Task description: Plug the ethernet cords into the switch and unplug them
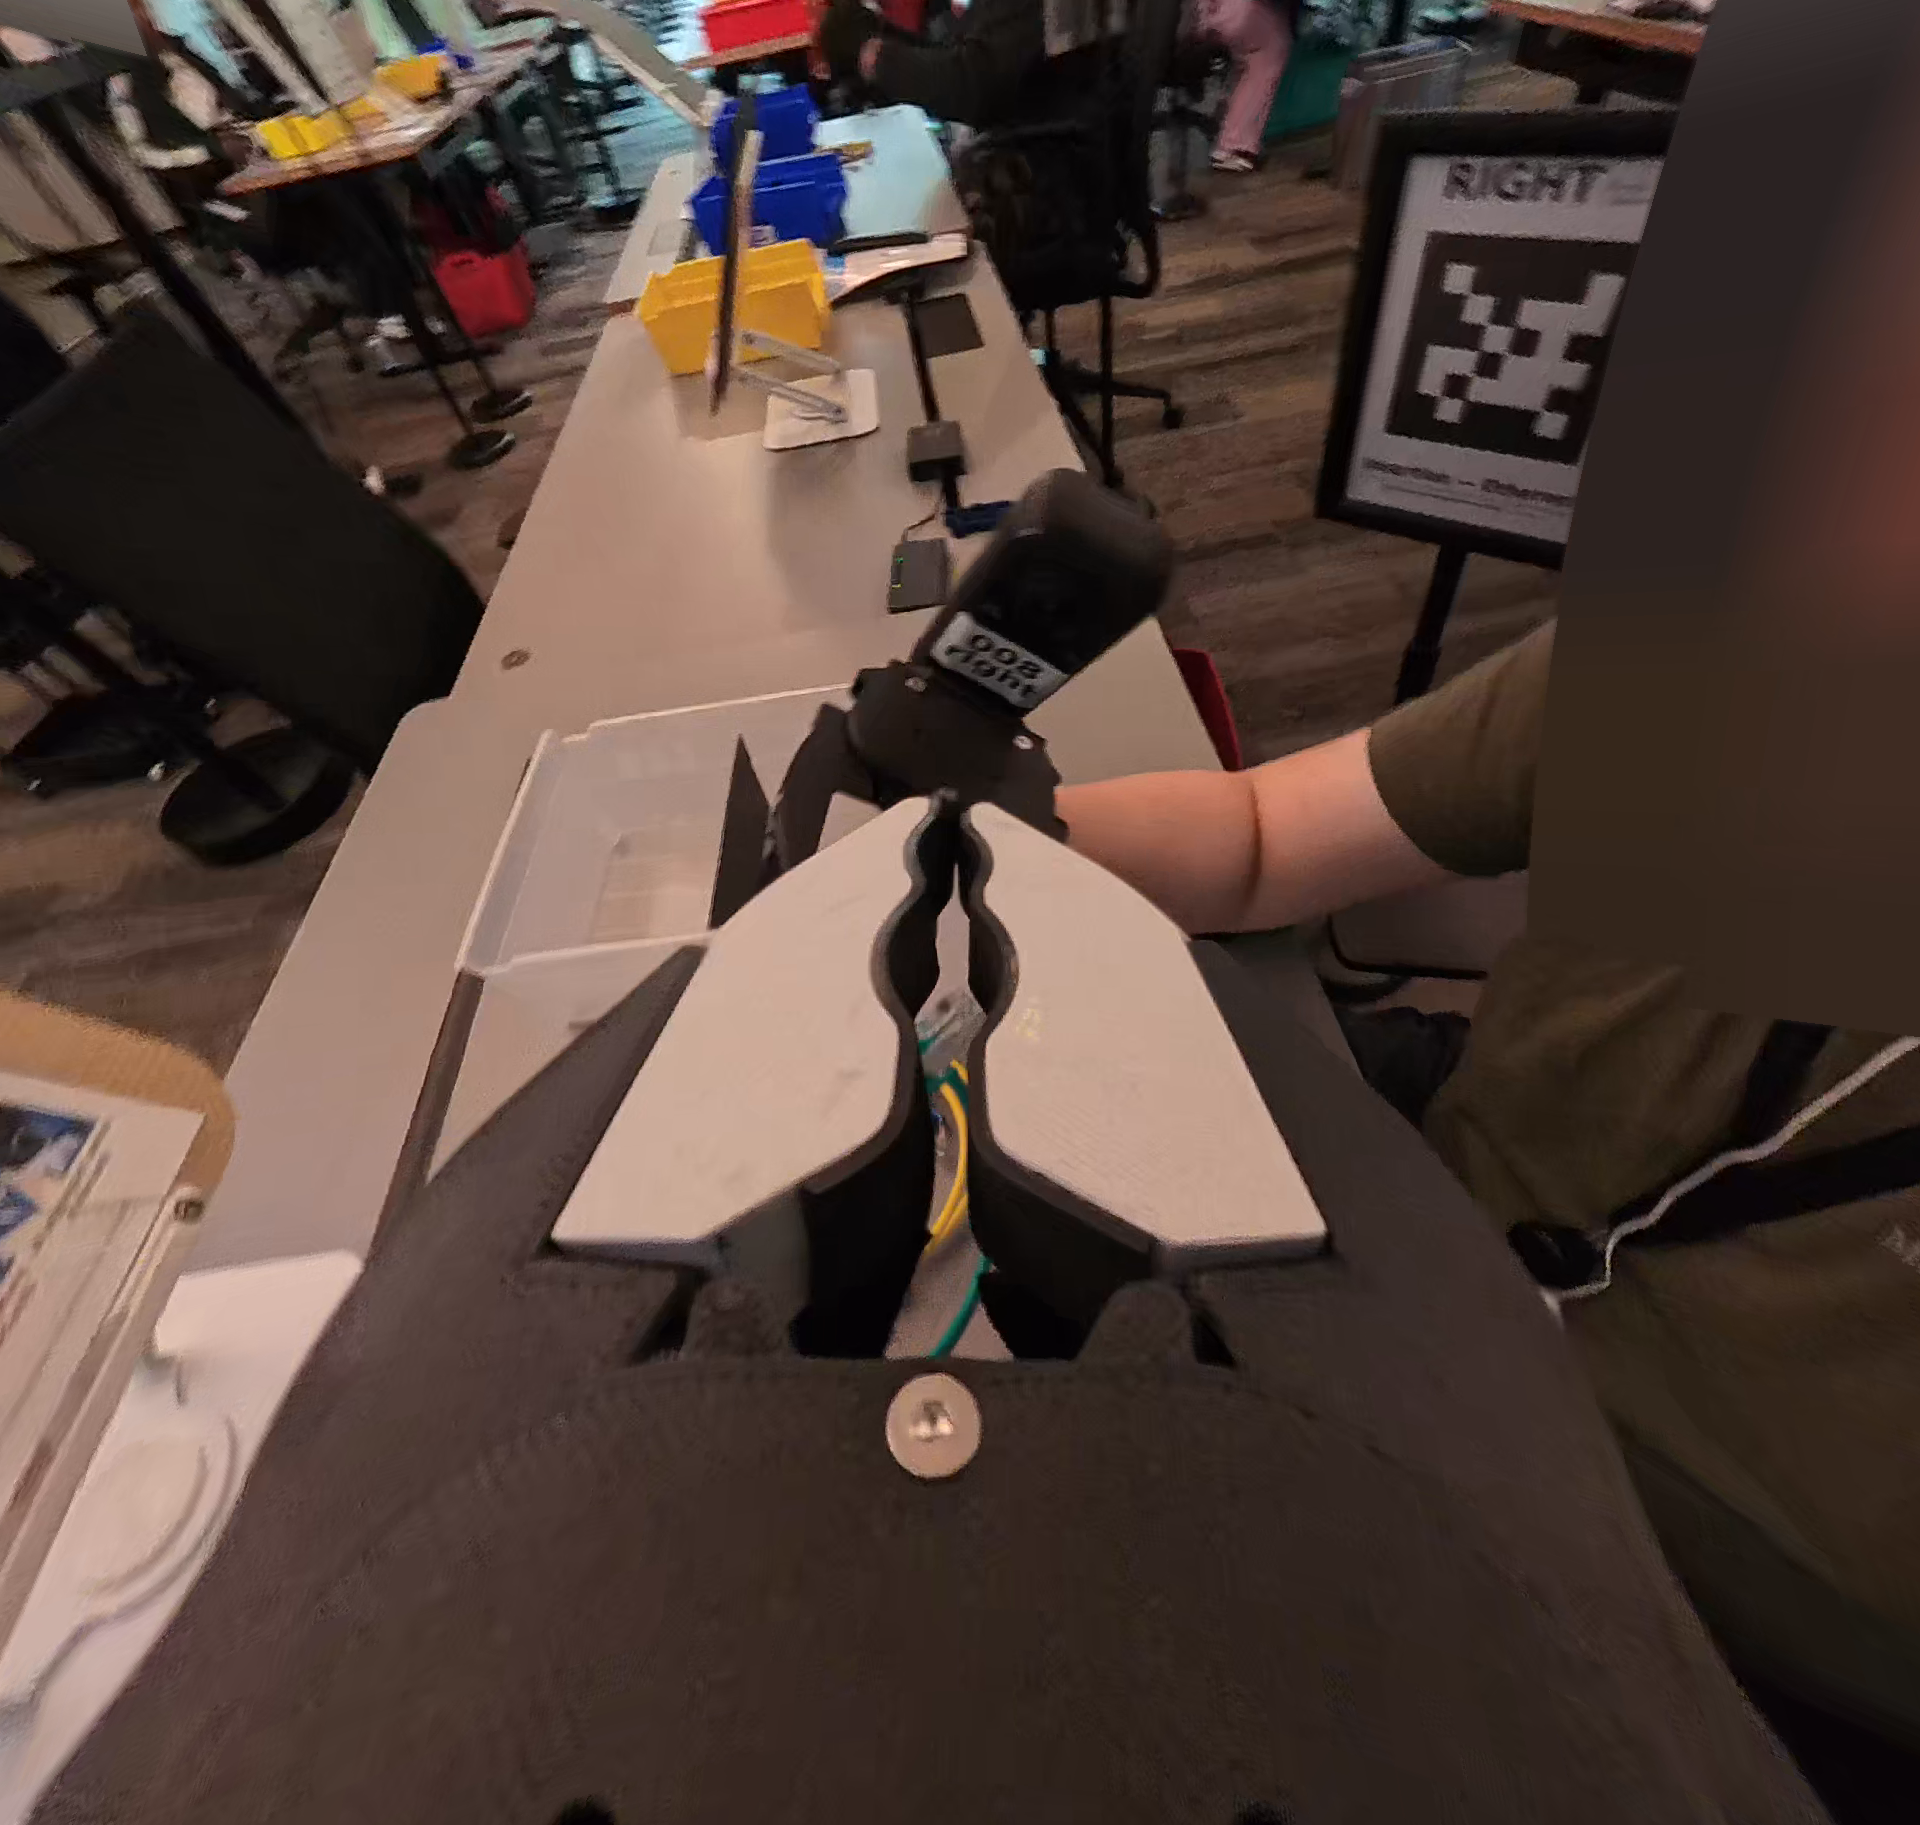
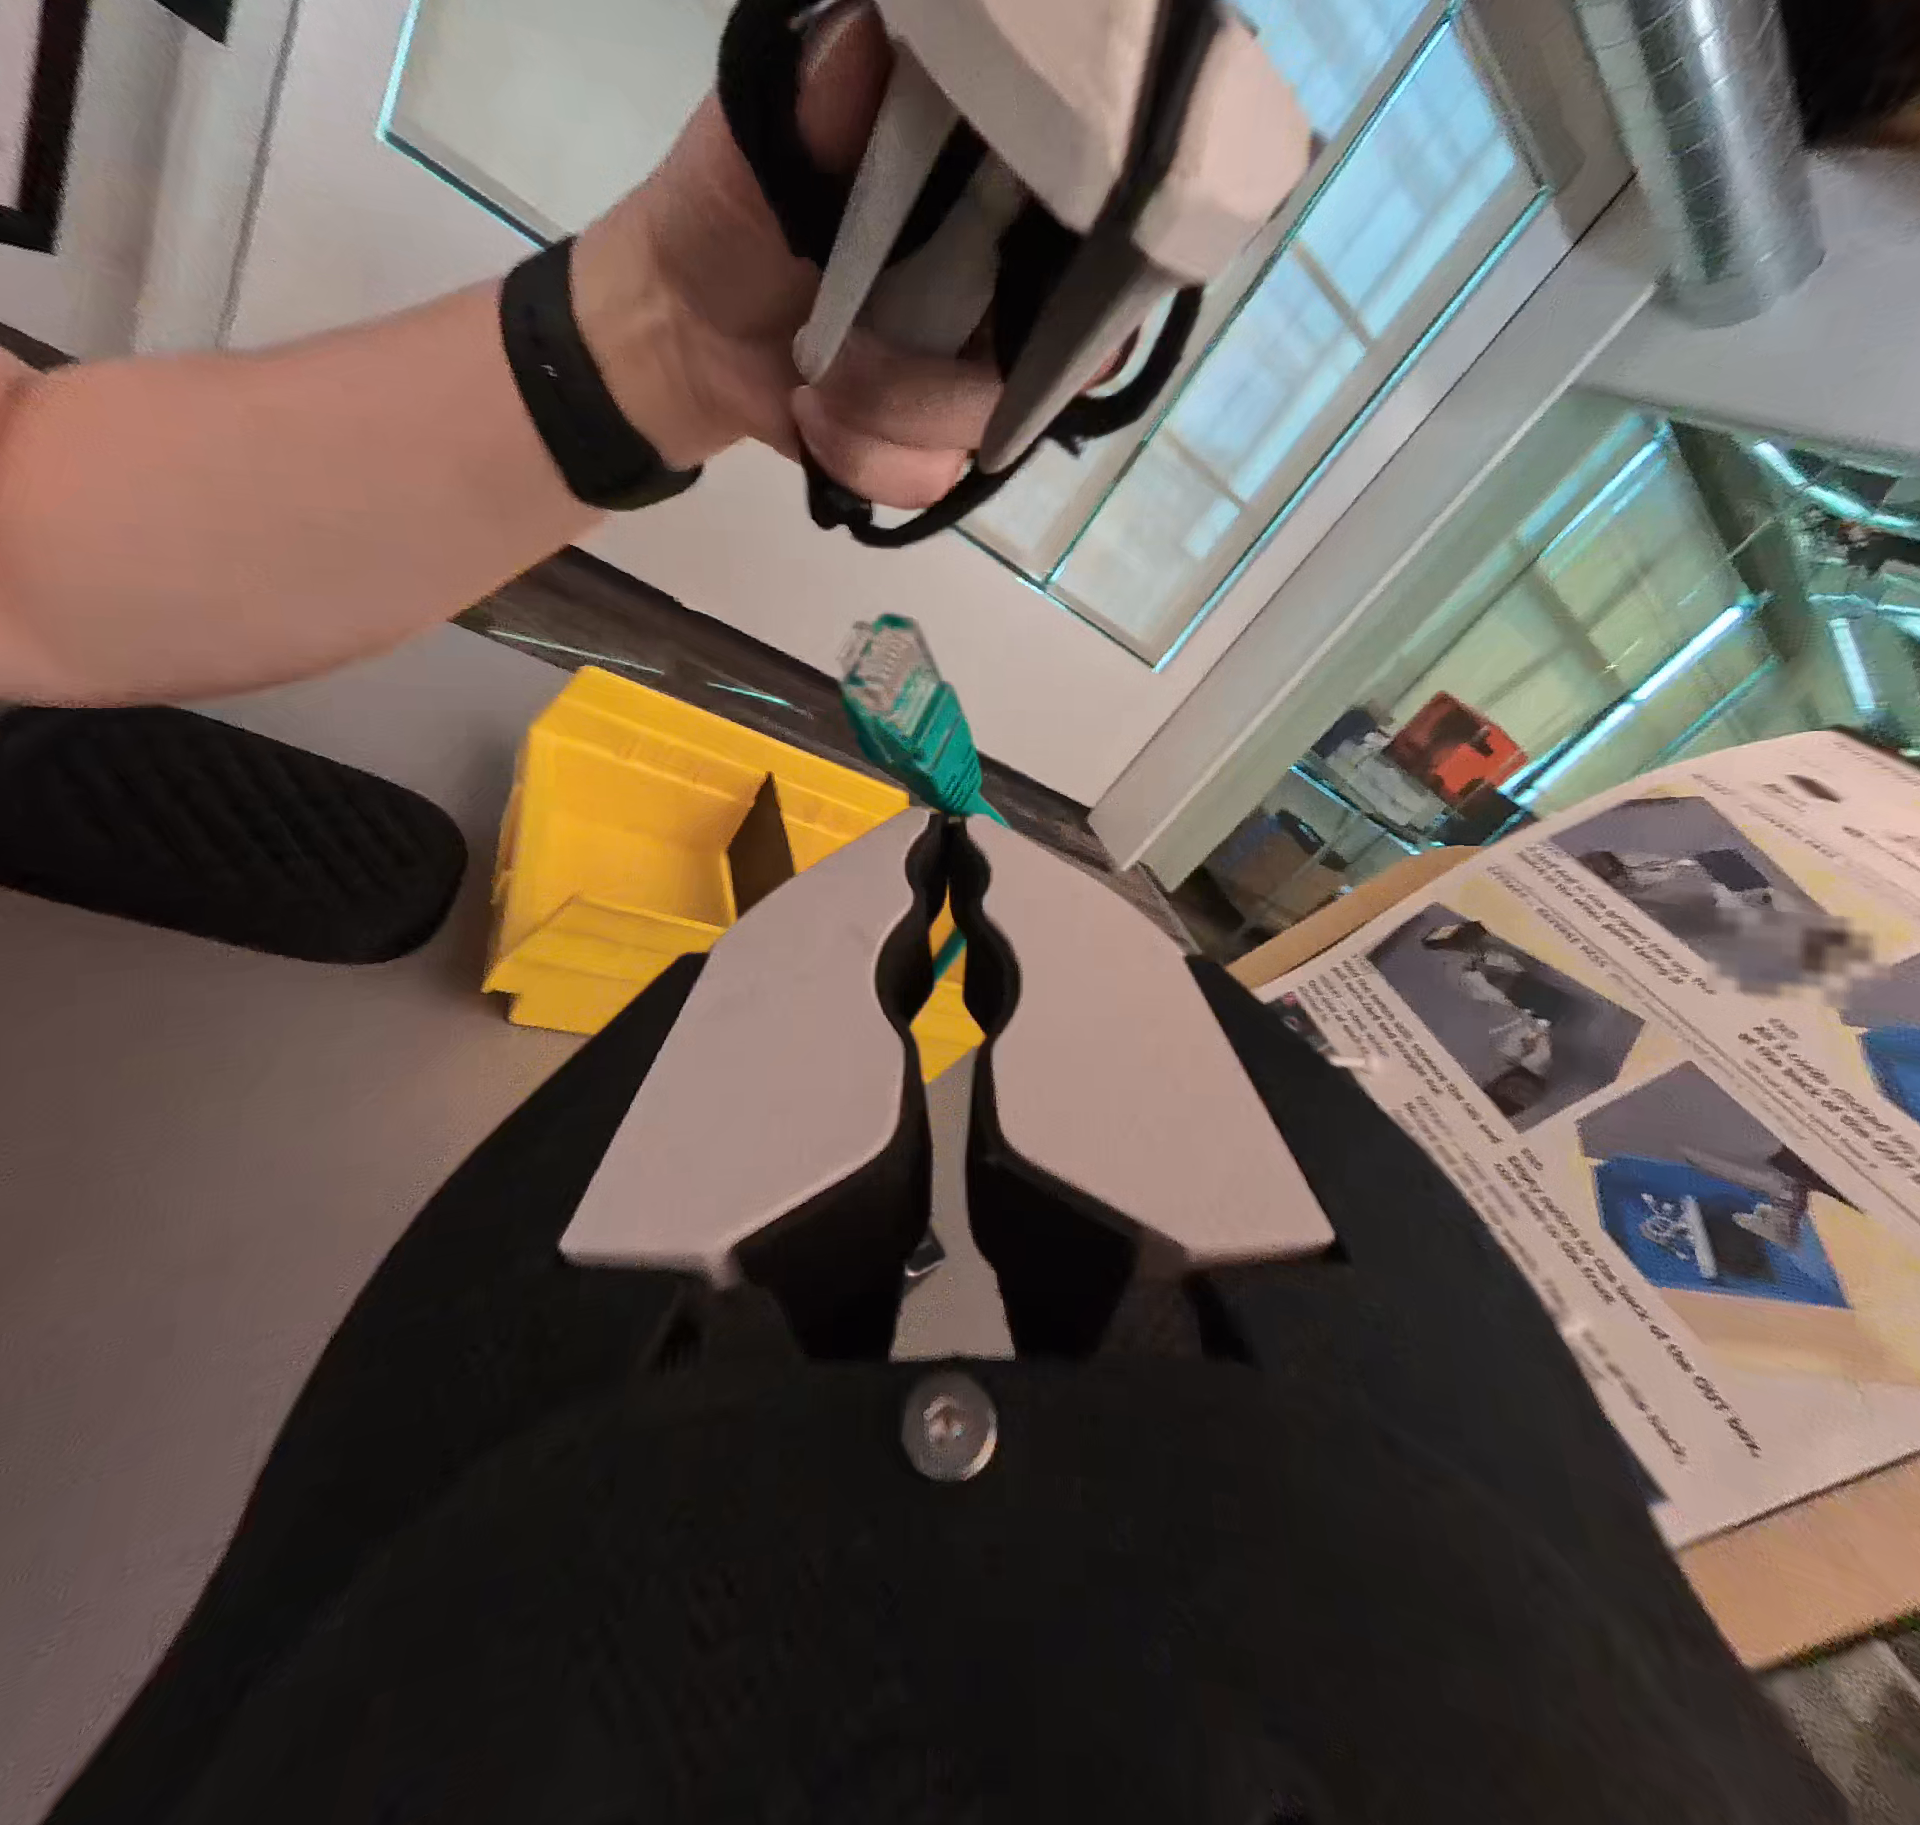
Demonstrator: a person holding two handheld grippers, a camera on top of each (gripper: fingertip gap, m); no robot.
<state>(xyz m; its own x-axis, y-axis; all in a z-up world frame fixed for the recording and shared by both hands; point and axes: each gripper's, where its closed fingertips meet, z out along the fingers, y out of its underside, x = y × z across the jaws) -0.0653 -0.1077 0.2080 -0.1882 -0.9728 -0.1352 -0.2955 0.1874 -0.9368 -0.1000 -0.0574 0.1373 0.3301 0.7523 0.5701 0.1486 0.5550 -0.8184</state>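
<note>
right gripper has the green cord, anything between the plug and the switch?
Cannot tell: the switch shows in neither view. The right gripper is shut on the green cord, plug pointing up in open air. The left gripper hangs above it, not touching.

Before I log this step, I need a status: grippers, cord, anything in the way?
Right gripper shut on green ethernet cord, plug up and free. Left gripper shut, seemingly empty. Switch not in view. Yellow bin beyond.
</note>
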